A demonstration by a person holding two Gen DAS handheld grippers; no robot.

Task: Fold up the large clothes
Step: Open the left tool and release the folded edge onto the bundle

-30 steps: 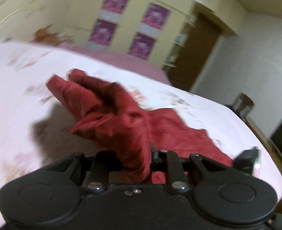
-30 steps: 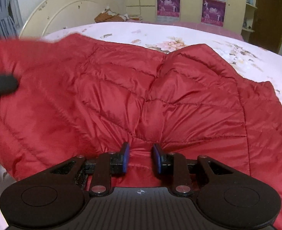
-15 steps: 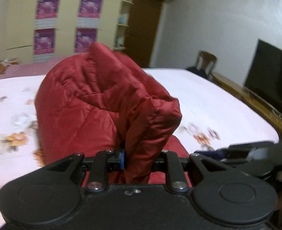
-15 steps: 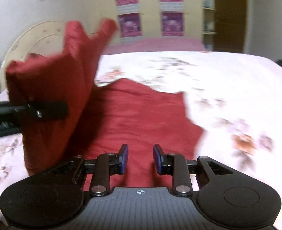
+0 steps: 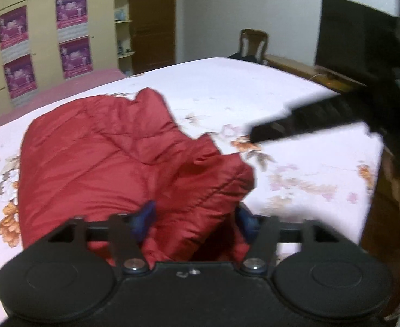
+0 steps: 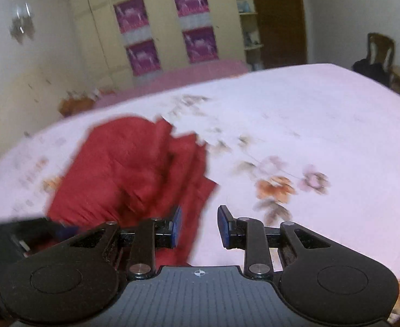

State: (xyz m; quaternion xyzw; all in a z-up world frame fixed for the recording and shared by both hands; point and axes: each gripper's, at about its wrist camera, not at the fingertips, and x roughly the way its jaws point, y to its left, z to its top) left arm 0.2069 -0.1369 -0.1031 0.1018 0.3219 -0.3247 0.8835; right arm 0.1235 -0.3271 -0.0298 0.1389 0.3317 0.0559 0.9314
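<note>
A red quilted jacket point(image 5: 112, 169) lies folded in a heap on the bed point(image 5: 295, 179), toward its left edge in the left wrist view, on the floral sheet. The left claw point(image 5: 197, 218) has just been opening; its jaws stand wide, a puffy fold of the jacket between them, apparently not pinched. Farther right, the right claw point(image 6: 198, 226) hovers over the jacket's right edge and bare sheet, jaws narrowly parted with nothing between them.
</note>
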